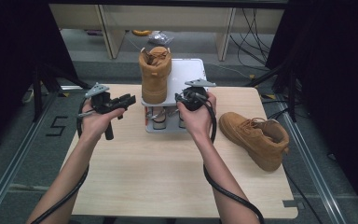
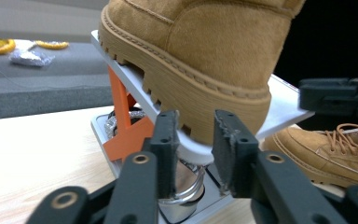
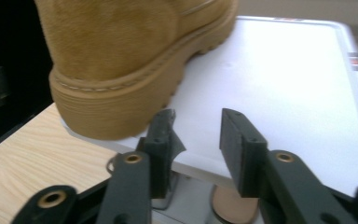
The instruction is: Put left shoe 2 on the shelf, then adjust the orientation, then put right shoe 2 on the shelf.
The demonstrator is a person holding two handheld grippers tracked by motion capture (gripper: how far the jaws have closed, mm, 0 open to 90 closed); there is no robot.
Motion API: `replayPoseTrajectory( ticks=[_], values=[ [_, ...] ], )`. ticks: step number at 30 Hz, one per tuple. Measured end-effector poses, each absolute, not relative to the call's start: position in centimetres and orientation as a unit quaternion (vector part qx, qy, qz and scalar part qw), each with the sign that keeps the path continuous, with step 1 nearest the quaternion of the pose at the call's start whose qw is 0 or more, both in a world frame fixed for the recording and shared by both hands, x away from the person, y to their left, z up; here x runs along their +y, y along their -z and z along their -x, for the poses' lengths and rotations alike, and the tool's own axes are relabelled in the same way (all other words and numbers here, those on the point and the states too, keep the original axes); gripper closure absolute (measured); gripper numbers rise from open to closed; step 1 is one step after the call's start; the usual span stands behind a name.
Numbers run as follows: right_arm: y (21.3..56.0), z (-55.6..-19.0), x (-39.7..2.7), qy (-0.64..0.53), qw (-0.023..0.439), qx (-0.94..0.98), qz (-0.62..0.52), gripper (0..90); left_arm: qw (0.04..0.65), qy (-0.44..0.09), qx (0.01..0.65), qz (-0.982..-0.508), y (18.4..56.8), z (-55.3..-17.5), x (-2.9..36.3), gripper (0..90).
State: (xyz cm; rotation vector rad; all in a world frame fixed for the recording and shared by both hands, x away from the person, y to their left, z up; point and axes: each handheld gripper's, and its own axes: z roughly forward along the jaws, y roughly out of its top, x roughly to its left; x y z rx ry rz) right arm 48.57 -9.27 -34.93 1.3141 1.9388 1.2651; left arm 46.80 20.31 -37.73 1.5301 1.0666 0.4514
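A: We see a tan boot point(image 1: 154, 74) standing upright on the white plate point(image 1: 189, 74) of a small stand point(image 1: 163, 122) at the far middle of the bench point(image 1: 168, 172), its heel toward us.

B: And our left gripper point(image 1: 121, 101)?

A: It sits just left of the stand, held in the left hand point(image 1: 95, 119). In the left gripper view its jaws stand apart, with the near edge of the white plate point(image 2: 289, 105) and the boot's heel point(image 2: 200, 60) just beyond the tips. The pads press on nothing.

B: The right gripper point(image 1: 191, 99)?

A: It is at the plate's right front corner, in the right hand point(image 1: 196, 116). In the right gripper view its jaws are apart too, pointing at the plate's edge point(image 3: 279, 93) beside the boot's sole point(image 3: 121, 107). Nothing is clamped there.

B: What holds the plate up?

A: An orange bracket point(image 2: 126, 126) and shiny metal cups point(image 2: 184, 186) under it, on a grey base.

B: Anything else on the bench?

A: A second tan boot point(image 1: 256, 137) lies on its side at the right, well apart from the stand, with its laces point(image 2: 349, 135) showing in the left gripper view.
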Motion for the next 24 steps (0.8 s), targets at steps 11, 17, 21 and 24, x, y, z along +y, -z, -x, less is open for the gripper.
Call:
replayPoseTrajectory(
  ticks=[11, 17, 21, 24],
  values=[
    [35.0, -47.0, -14.0, -0.448, 0.238, 0.698, -0.506, 54.5, 0.578, -0.189, 0.465, -0.644, 39.5, -45.1, 21.3, 52.8],
    [35.1, -46.0, -15.7, -0.441, 0.241, 0.691, -0.519, 52.2, 0.569, -0.191, 0.470, -0.647, 40.6, -44.4, 21.7, 50.8],
    [35.5, -45.6, -17.1, -0.429, 0.242, 0.694, -0.524, 51.4, 0.563, -0.193, 0.475, -0.648, 41.3, -44.1, 22.0, 50.5],
    [35.9, -45.5, -18.1, -0.421, 0.240, 0.696, -0.530, 51.0, 0.562, -0.195, 0.477, -0.647, 41.8, -43.9, 22.1, 50.1]
  ],
)
